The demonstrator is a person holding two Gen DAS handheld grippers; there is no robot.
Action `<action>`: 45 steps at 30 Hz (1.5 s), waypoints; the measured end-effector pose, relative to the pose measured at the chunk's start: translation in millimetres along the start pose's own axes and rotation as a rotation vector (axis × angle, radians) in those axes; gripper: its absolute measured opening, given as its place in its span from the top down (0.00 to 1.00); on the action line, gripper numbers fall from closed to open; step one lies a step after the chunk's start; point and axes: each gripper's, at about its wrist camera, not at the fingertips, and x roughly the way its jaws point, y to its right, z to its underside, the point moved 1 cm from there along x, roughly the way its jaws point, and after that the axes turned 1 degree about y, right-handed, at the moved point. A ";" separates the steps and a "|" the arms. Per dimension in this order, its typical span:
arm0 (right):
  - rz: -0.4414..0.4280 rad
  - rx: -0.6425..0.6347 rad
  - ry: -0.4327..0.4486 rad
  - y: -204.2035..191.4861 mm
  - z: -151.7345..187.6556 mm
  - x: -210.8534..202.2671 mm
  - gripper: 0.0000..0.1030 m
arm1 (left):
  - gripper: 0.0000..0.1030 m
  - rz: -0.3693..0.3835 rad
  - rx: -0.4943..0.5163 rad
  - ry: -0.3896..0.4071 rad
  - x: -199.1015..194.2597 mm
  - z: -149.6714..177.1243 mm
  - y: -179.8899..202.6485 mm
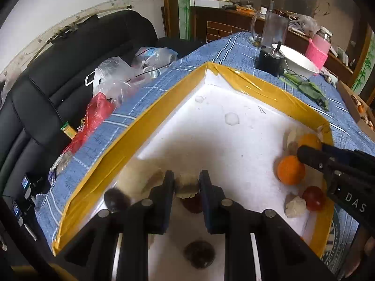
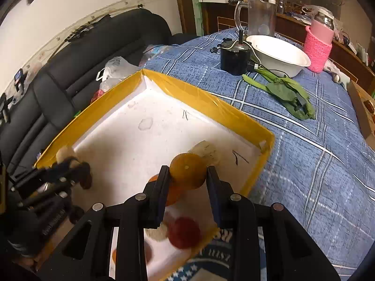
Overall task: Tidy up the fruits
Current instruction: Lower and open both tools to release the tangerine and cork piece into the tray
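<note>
Two grippers: both clamped on fruit over the white tray (image 2: 211,107).
Left gripper (image 1: 186,185): grips pale fruit (image 1: 186,185) (blurred; axis unclear).
Right gripper (image 2: 188,175): grips yellow-orange fruit (image 2: 187,173), round, its dimple facing the camera.

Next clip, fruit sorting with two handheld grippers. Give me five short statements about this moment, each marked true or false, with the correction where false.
1. The right gripper is shut on a yellow-orange fruit. True.
2. The left gripper is open and holds nothing. False: it is shut on a pale fruit.
3. The tray has a yellow rim and a white floor. True.
4. The white bowl stands inside the tray. False: it stands on the blue checked cloth beyond the tray.
5. A red fruit lies in the tray near an orange. True.
</note>
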 end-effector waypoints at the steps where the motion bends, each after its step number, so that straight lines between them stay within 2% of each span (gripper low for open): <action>1: 0.000 0.004 -0.003 -0.6 -2.6 2.4 0.71 | 0.76 -0.003 0.009 -0.003 1.7 -1.1 1.9; 8: -0.022 -0.022 -0.025 -9.0 4.7 -5.1 0.71 | 0.76 0.015 0.012 -0.015 -0.9 3.0 -1.8; 13: 0.031 -0.004 -0.036 5.7 11.8 -8.7 0.71 | 0.76 0.012 0.013 -0.006 -4.1 8.0 -5.0; 19: 0.053 -0.056 -0.073 1.5 3.4 -3.4 0.71 | 0.76 0.002 -0.006 -0.011 -2.1 7.0 -6.8; 27: 0.029 -0.005 -0.074 12.1 -0.9 1.6 0.71 | 0.76 -0.002 -0.002 -0.013 -1.5 7.3 -7.2; 35: 0.041 -0.031 -0.085 10.8 -0.6 1.3 0.70 | 0.76 -0.008 -0.022 -0.015 0.2 6.4 -8.6; 38: 0.039 -0.033 -0.081 9.6 -1.0 1.2 0.66 | 0.76 -0.011 -0.033 -0.016 0.4 6.7 -10.4; 40: 0.030 -0.027 -0.077 10.0 -1.0 0.8 0.55 | 0.64 -0.008 -0.032 -0.018 -0.4 7.4 -9.6; 42: 0.006 -0.031 -0.073 7.3 -0.6 0.3 0.46 | 0.40 0.008 -0.041 -0.014 -2.5 8.1 -9.2; 45: 0.006 -0.056 -0.050 0.2 2.8 -5.2 0.32 | 0.28 0.017 -0.050 0.009 -11.0 10.1 -8.5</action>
